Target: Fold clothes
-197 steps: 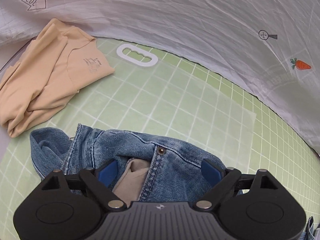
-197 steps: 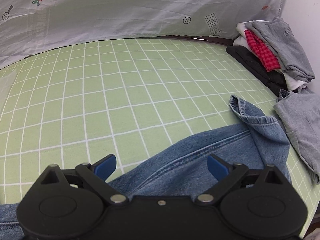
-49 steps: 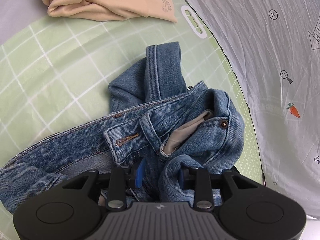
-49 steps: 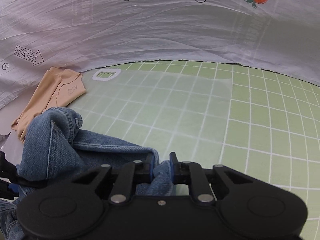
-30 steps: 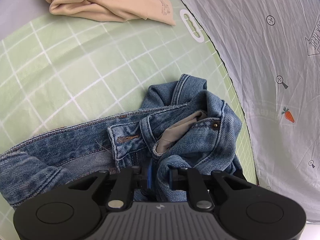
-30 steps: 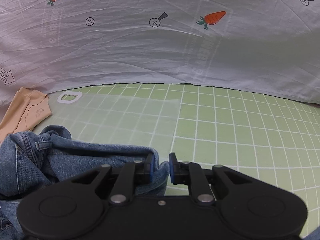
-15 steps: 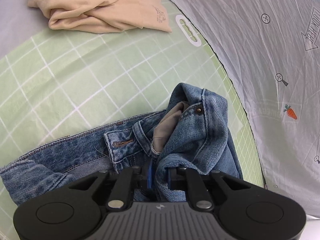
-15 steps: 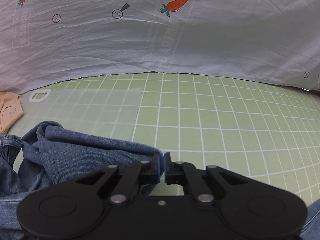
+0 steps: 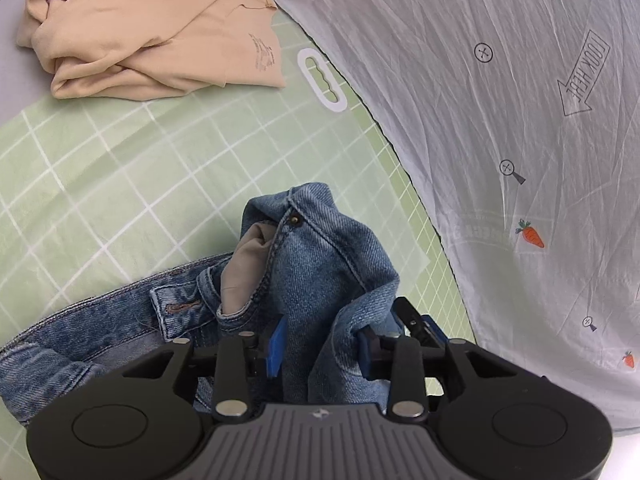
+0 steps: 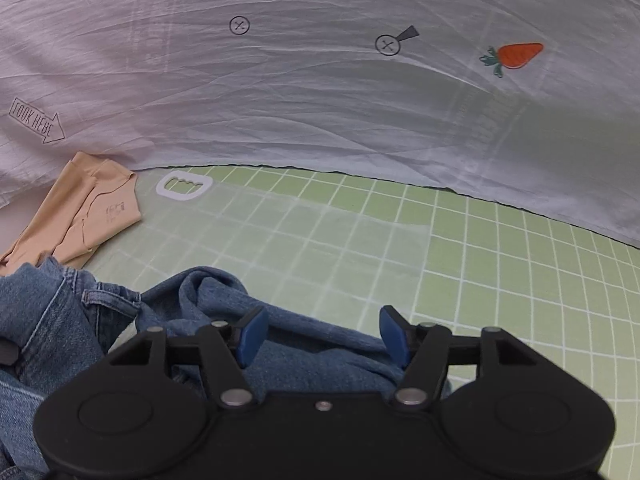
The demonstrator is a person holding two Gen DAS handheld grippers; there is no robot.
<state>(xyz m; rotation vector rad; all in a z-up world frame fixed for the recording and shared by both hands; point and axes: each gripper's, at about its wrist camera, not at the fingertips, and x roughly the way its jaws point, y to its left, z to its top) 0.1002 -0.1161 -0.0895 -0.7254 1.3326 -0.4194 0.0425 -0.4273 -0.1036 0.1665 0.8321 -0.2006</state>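
Blue jeans (image 9: 320, 256) lie bunched on the green grid mat (image 9: 100, 180), the waistband with its button standing up in a peak. My left gripper (image 9: 320, 350) is opening its jaws, and a thick fold of denim still fills the gap between the blue pads. In the right wrist view my right gripper (image 10: 322, 334) is also opening, its pads wide apart. A flat stretch of the jeans (image 10: 304, 344) lies under and between them, and neither pad presses on it.
A crumpled beige garment (image 9: 152, 28) (image 10: 80, 216) lies at the mat's far left edge, beside a white plastic ring (image 9: 322, 80) (image 10: 182, 188). A white sheet printed with carrots (image 9: 500, 120) (image 10: 320, 100) rises along the back. Bare mat (image 10: 500, 280) stretches to the right.
Both grippers were shut on denim and now have their jaws apart. The right view has swung left, bringing the beige garment back in. The waistband fold stands higher before the left gripper.
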